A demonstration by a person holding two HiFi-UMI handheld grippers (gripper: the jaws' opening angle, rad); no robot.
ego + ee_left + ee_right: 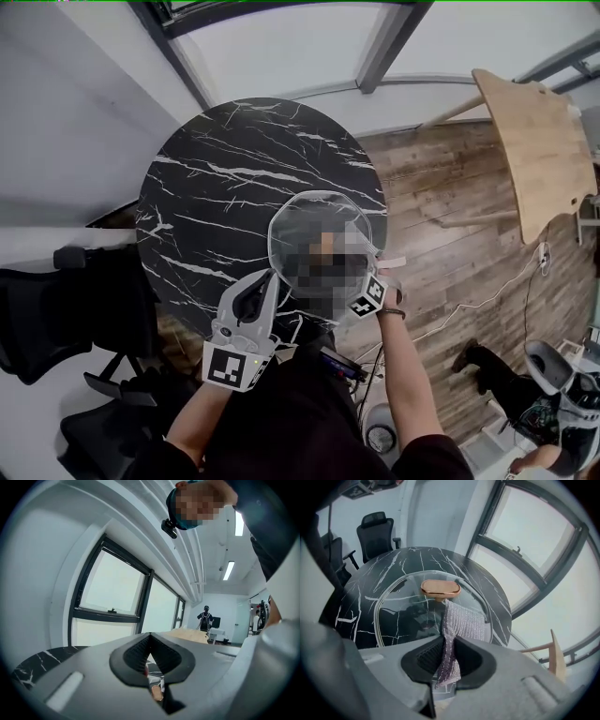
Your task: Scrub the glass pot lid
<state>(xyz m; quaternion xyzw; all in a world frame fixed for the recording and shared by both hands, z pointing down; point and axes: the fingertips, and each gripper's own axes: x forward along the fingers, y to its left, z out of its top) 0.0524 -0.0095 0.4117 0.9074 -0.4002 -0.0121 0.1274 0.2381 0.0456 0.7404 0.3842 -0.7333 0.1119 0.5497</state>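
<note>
Marble table (pixel 216 178) bare beyond glass lid (pixel 319 211); office chairs (pixel 56 309) crowd left edge.

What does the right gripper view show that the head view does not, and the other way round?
Only the right gripper view shows the right gripper with jaws shut on a scrub cloth lying on the glass lid below its rose-gold knob. Only the head view shows the left gripper at the lid's rim and the wooden floor. Both show the lid over the marble table.
</note>
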